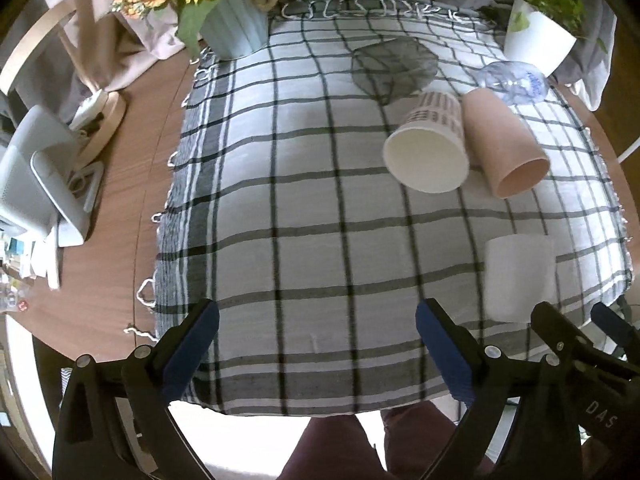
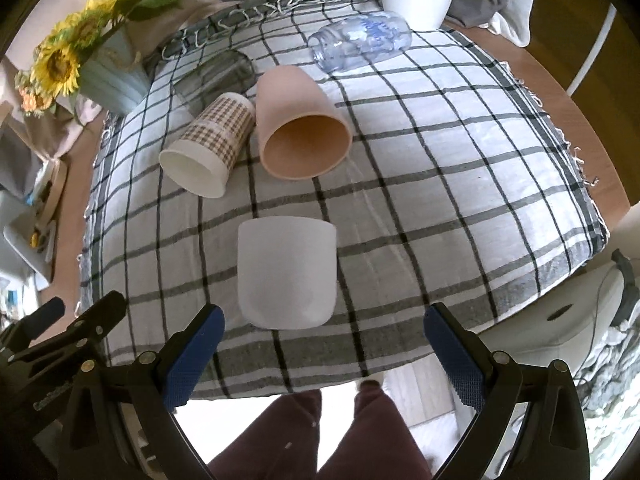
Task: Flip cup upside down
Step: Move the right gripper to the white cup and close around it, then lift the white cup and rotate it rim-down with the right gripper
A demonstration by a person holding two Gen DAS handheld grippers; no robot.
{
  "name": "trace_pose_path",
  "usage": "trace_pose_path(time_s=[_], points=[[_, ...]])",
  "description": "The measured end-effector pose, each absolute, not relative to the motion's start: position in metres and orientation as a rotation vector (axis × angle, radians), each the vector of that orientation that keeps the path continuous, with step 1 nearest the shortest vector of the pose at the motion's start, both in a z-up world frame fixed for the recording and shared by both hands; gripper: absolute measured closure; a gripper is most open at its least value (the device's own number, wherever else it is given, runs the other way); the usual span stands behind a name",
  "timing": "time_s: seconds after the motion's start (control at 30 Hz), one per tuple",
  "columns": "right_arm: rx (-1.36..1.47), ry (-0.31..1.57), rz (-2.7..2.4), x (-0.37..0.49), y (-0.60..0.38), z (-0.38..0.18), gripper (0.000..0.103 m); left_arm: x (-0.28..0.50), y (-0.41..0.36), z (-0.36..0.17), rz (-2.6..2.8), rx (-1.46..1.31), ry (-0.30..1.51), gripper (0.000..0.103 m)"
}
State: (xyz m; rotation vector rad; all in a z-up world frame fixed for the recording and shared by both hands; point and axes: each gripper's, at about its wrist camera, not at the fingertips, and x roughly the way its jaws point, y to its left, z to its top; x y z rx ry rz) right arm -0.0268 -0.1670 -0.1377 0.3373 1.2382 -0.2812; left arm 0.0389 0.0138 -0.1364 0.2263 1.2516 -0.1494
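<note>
A white cup (image 2: pixel 286 272) lies on its side on the checked cloth, base toward me, just beyond my open, empty right gripper (image 2: pixel 324 320). It also shows in the left wrist view (image 1: pixel 519 276). A pink cup (image 2: pixel 298 128) (image 1: pixel 505 142) and a checked paper cup (image 2: pixel 210 146) (image 1: pixel 430 144) lie on their sides farther back, mouths toward me. A dark glass (image 2: pixel 218 76) (image 1: pixel 390 66) and a clear plastic bottle (image 2: pixel 360 42) (image 1: pixel 514 80) lie behind them. My left gripper (image 1: pixel 316 320) is open and empty over the cloth's near edge, left of the white cup.
A checked cloth (image 1: pixel 280 200) covers the wooden table (image 1: pixel 120 200). A blue vase of sunflowers (image 1: pixel 224 12) stands at the back left, a white plant pot (image 1: pixel 538 36) at the back right. A white device (image 1: pixel 44 184) sits at the left. My legs (image 2: pixel 320 432) show below the table edge.
</note>
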Motion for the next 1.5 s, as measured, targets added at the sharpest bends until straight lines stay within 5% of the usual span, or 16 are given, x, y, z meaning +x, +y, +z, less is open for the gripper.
trace_pose_path(time_s=[0.67,0.97,1.5], points=[[0.326,1.288,-0.232,-0.013,-0.152,-0.178,0.016,0.042,0.018,-0.173,-0.134,0.25,1.315,0.002],[0.323,1.269,-0.202,-0.012,-0.149,-0.178,0.037,0.042,0.01,-0.171,-0.154,0.28,1.299,0.002],[0.346,1.268,-0.205,-0.018,-0.162,-0.158,0.038,0.043,0.0,-0.157,-0.197,0.246,1.258,0.002]])
